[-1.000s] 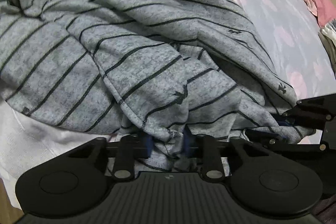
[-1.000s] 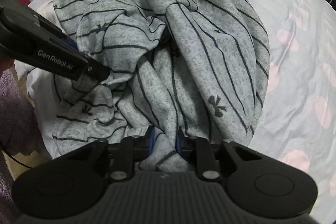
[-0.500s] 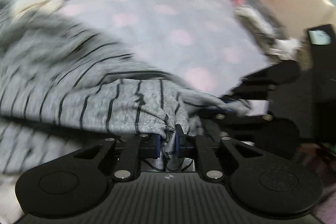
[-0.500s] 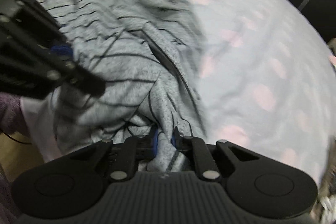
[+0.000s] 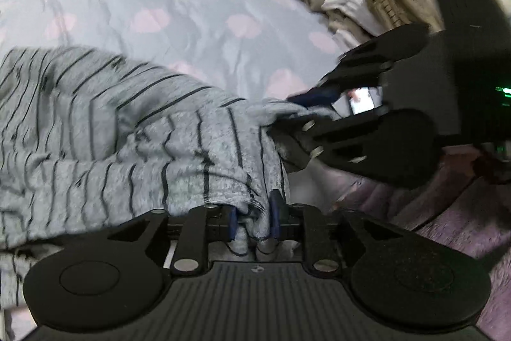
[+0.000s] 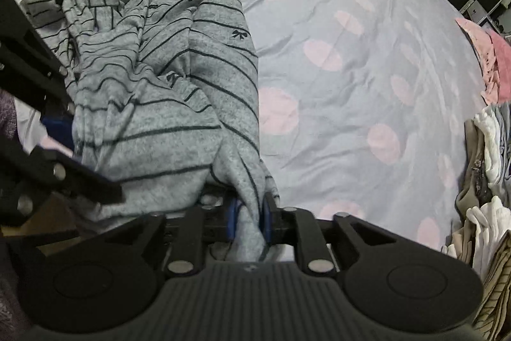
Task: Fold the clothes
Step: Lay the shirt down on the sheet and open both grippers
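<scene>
Both claws were clamped on the striped grey garment (image 6: 166, 117): left claw (image 5: 254, 221), right claw (image 6: 249, 214). I held its near edge, cloth trailing toward 11 o'clock across the bed (image 6: 351, 69), presumably to spread it for folding.

no legible text, labels, brands or numbers anywhere, in either wrist view

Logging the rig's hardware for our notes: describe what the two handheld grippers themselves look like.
Both match: the left gripper and right gripper are matte black, with a ribbed body, two round discs at the sides, angular linkage bars with silver rivets, and blue pads inside the fingers. No cables, markings or sleeves can be made out.
</scene>
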A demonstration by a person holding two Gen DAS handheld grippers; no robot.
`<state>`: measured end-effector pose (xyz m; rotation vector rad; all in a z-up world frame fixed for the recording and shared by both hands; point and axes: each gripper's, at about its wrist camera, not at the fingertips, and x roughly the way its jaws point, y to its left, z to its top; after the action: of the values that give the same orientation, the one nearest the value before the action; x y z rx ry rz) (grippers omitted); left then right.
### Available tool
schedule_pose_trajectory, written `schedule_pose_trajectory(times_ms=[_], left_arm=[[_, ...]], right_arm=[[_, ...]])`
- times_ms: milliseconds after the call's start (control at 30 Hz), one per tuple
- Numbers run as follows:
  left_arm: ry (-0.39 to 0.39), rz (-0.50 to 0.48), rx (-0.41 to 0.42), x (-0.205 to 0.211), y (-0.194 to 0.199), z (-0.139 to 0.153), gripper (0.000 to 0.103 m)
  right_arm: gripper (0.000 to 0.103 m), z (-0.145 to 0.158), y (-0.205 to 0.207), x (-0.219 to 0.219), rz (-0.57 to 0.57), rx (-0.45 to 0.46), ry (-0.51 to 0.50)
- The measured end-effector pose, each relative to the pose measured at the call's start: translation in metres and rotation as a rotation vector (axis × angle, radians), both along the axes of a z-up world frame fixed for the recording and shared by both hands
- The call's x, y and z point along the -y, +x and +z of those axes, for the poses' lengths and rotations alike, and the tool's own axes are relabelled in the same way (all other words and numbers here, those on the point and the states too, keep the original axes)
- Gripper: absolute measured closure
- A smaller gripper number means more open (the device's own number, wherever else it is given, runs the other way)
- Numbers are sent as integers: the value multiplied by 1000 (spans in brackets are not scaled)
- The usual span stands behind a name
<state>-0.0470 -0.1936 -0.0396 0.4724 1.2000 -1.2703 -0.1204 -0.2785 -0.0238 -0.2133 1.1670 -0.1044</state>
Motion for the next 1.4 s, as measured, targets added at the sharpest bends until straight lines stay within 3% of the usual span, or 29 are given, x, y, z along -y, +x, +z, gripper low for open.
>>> schedule_pose_trajectory(times_ms=[33, 100, 133, 267, 500, 867, 1033, 1133, 1167, 1233, 1400], left_arm=[[9, 4, 4, -2, 3, 0, 74], [13, 14, 37, -8, 7, 3, 54], [15, 25, 62, -15, 11, 6, 52], [29, 99, 136, -41, 32, 16, 51], [68, 253, 140, -91, 79, 14, 46], [134, 395, 106, -119, 126, -26, 46], [161, 445, 112, -130, 143, -38, 46], [176, 462, 120, -135, 147, -40, 47], [180, 468, 118, -137, 148, -41, 47], [190, 477, 123, -138, 150, -41, 46], [200, 475, 139, -136, 148, -39, 46]], right_arm=[[77, 4, -1, 2, 10, 7, -9], [73, 15, 0, 6, 27, 29, -8], [70, 21, 2, 7, 31, 45, 3], [64, 34, 3, -4, 70, 96, 67], [54, 24, 36, -59, 234, 112, 146], [49, -21, 116, -124, 406, 23, 185], [48, -40, 142, -150, 470, 3, 155], [57, -50, 155, -160, 494, 6, 141], [73, -52, 158, -162, 495, 11, 133], [93, -52, 165, -159, 473, 19, 130], [95, -39, 173, -131, 342, 63, 72]])
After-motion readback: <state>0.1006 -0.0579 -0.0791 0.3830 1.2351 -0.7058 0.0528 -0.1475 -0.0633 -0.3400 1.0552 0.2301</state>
